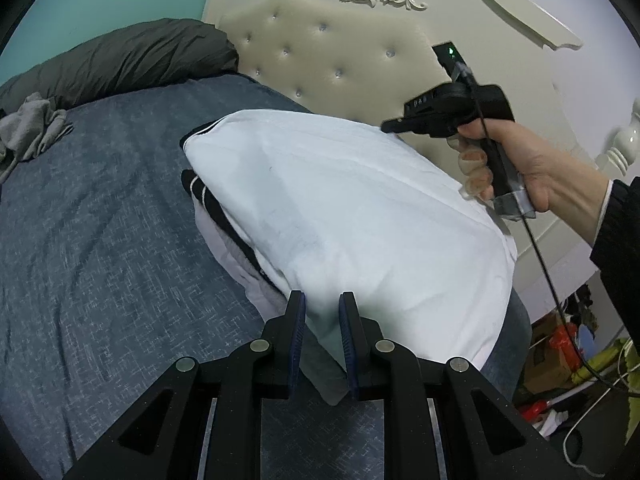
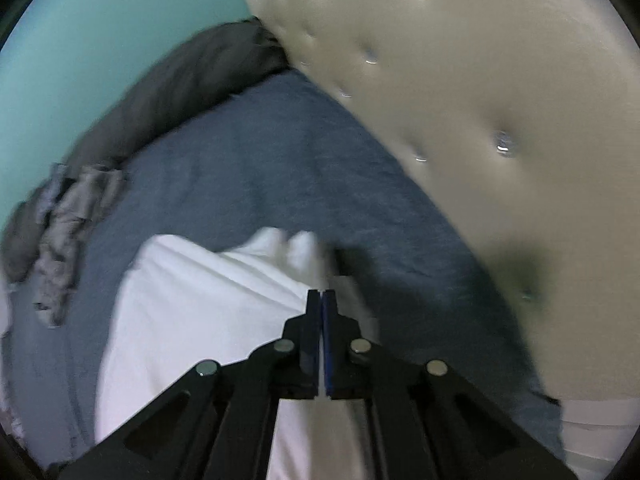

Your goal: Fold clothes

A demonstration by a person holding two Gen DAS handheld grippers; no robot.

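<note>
A white garment [image 1: 340, 208] lies stretched over a small pile of clothes with black and white edges [image 1: 208, 196] on the blue bed. My left gripper [image 1: 322, 300] is at its near edge, and a fold of the white cloth sits pinched between the pads. A hand holds my right gripper [image 1: 390, 126] at the garment's far edge by the headboard. In the right wrist view that gripper [image 2: 322, 294] has its fingers pressed together, with bunched white garment [image 2: 192, 300] at the tips. This view is blurred.
The blue bedspread [image 1: 100, 240] stretches to the left. A crumpled grey garment [image 1: 32, 128] and a dark rolled duvet [image 1: 120, 60] lie at the far side. The tufted cream headboard [image 1: 340, 60] stands close behind the pile. Clutter and cables [image 1: 560, 352] are on the floor at the right.
</note>
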